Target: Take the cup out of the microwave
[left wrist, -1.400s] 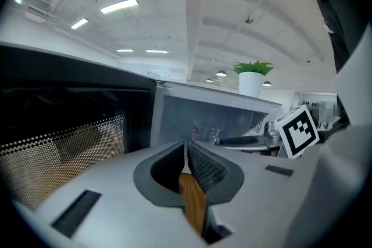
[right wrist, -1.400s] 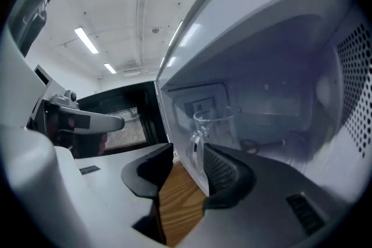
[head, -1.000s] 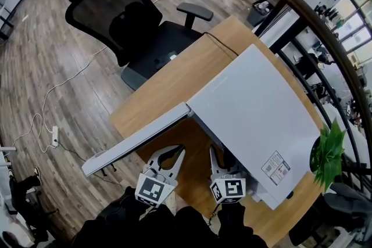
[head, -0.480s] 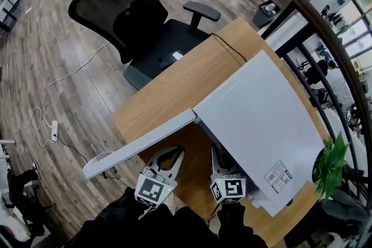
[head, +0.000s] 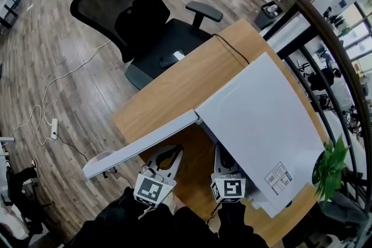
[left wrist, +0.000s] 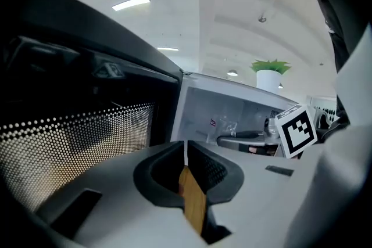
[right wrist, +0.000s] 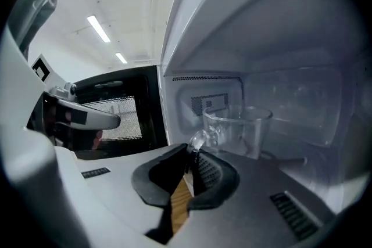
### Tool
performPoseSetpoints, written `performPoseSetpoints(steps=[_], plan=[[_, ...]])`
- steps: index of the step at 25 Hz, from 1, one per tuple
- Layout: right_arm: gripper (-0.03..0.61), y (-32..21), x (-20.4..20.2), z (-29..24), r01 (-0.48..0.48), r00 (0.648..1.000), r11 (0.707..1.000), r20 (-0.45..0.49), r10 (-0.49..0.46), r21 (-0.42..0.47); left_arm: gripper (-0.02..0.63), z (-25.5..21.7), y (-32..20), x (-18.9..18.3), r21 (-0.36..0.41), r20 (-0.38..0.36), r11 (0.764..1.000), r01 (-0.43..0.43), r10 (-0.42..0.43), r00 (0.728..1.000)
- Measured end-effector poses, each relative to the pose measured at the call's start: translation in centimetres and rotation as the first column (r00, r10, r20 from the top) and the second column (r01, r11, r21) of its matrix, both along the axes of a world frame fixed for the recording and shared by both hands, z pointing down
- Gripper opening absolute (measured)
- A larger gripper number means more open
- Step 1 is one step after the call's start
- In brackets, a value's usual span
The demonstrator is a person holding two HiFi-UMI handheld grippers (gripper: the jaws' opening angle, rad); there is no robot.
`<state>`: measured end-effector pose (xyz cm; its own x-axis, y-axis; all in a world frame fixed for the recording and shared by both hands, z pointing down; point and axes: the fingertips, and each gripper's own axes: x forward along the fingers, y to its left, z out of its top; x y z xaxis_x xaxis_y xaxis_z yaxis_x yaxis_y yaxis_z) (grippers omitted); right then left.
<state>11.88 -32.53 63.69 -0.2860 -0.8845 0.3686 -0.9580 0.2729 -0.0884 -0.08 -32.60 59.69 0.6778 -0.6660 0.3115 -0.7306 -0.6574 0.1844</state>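
Two claws are held out in front of one white microwave [head: 261, 119], which sits on one wooden table [head: 174, 90]. Its one door [head: 145, 145] hangs wide open to the left. One clear glass cup [right wrist: 238, 128] stands inside the microwave, on its floor. The right claw [right wrist: 192, 151] reaches into the box. Its two jaws are pressed together, pinching the cup by its handle at their tips. The left claw [left wrist: 186, 147] is just outside, next to the open door, with its two jaws pressed together on nothing. One black chair [head: 122, 9] stands by the table. One green plant [head: 330, 162] sits beside the microwave.
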Motion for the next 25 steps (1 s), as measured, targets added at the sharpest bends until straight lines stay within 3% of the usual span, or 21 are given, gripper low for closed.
performPoseSetpoints(steps=[5,9,18,22,25], plan=[[0.018,0.6,-0.3,-0.7,0.010,0.999,1.000,0.040,-0.010,-0.004,0.037,-1.2,0.4,-0.3,0.028,-0.008,1.000,0.013,-0.013,1.000],[0.018,1.6,-1.1,-1.5,0.027,0.997,1.000,0.074,-0.027,-0.008,0.037,-1.8,2.0,-1.0,-0.013,0.033,1.000,0.004,-0.003,0.999],[0.018,4.1,-3.5,-4.0,0.077,0.993,0.997,0.085,-0.079,0.028,0.037,-4.5,4.9,-3.1,0.059,0.015,0.997,0.045,-0.046,0.999],[0.018,5.9,-4.7,-4.9,0.099,0.991,0.994,0.088,-0.103,0.044,0.037,-5.3,7.1,-4.1,0.038,0.050,0.998,0.044,-0.045,0.998],[0.017,7.6,-5.5,-5.5,0.105,0.990,0.993,0.087,-0.109,0.047,0.037,-6.3,8.5,-4.7,0.080,0.030,0.995,0.055,-0.057,0.998]])
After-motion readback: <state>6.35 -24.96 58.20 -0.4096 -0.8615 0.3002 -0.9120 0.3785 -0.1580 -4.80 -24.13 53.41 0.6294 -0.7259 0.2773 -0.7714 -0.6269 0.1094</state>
